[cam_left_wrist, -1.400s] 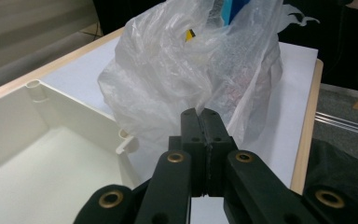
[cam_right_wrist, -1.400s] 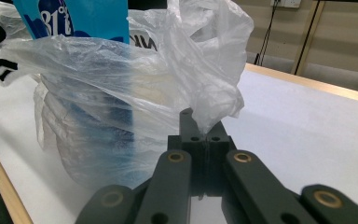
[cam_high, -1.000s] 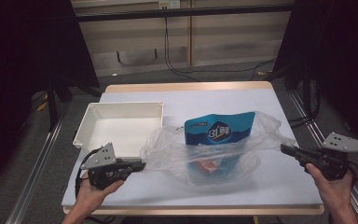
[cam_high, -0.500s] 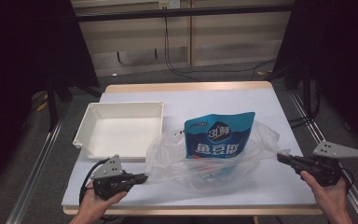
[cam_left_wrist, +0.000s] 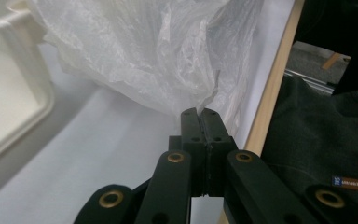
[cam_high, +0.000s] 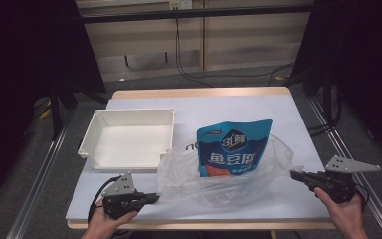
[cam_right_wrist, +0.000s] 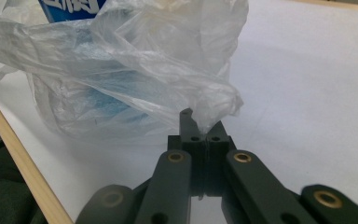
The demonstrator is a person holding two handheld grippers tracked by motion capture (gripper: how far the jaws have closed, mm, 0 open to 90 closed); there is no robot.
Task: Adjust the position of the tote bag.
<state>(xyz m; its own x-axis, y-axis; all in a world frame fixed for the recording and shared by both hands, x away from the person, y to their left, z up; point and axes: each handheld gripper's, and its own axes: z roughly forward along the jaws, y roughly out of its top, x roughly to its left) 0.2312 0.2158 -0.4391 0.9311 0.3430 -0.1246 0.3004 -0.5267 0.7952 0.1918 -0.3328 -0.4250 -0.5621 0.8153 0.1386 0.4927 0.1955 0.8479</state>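
A clear plastic bag [cam_high: 229, 185] rests on the white table, stretched between my two grippers. A blue snack pouch [cam_high: 234, 149] stands upright inside it, its top poking out of the bag's mouth. My left gripper [cam_high: 155, 198] is at the bag's left end, near the front edge of the table. In the left gripper view the left gripper [cam_left_wrist: 200, 112] is shut, with the bag's film [cam_left_wrist: 158, 51] pinched at its tips. My right gripper [cam_high: 293, 174] holds the bag's right end. The right gripper view has the right gripper [cam_right_wrist: 200, 125] shut on a fold of the bag [cam_right_wrist: 135, 60], the pouch [cam_right_wrist: 67, 7] behind it.
An empty white tray [cam_high: 90, 133] sits at the back left of the bag, its corner close to the film. The table's wooden front edge [cam_left_wrist: 270, 93] runs just beside the left gripper. Bare white tabletop [cam_high: 278, 107] lies behind the bag.
Both hands have come down toward the table's front edge, and the bag with the pouch has sunk with them. Both grips on the bag stay the same.
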